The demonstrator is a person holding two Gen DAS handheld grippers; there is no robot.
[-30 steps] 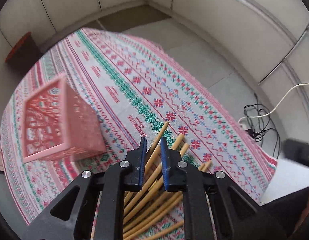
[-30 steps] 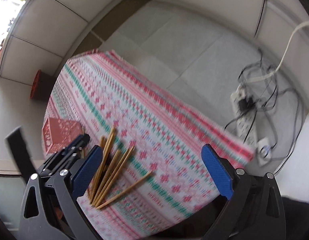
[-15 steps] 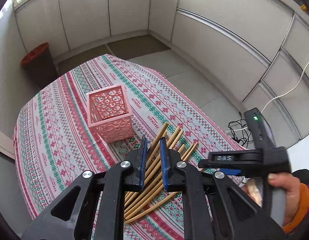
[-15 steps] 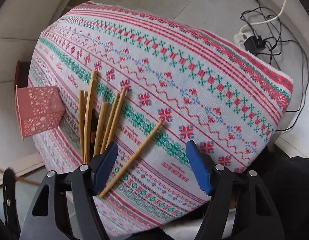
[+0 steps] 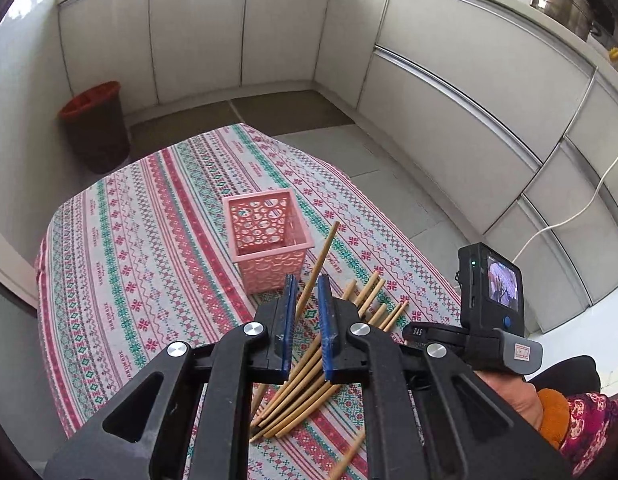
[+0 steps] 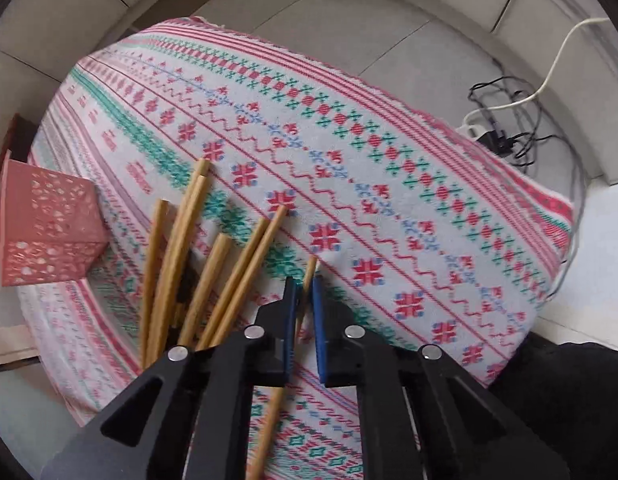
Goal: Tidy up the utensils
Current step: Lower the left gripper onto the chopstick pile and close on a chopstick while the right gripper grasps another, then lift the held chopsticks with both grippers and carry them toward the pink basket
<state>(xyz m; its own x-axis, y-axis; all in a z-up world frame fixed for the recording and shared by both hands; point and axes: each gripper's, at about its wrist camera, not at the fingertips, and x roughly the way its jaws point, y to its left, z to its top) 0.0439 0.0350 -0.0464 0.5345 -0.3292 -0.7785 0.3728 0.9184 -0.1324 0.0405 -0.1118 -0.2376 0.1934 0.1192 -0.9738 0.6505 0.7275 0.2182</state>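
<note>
One chopstick is clamped in the left gripper, angled toward the pink basket at frame centre; another chopstick, singled from the pile, is pinched by the nearly closed right gripper.

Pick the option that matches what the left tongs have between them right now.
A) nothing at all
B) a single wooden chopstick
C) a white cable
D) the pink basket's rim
B: in the left wrist view the left tongs are shut on one chopstick that slants up beside the pink basket, apart from the other chopsticks lying on the tablecloth.
</note>
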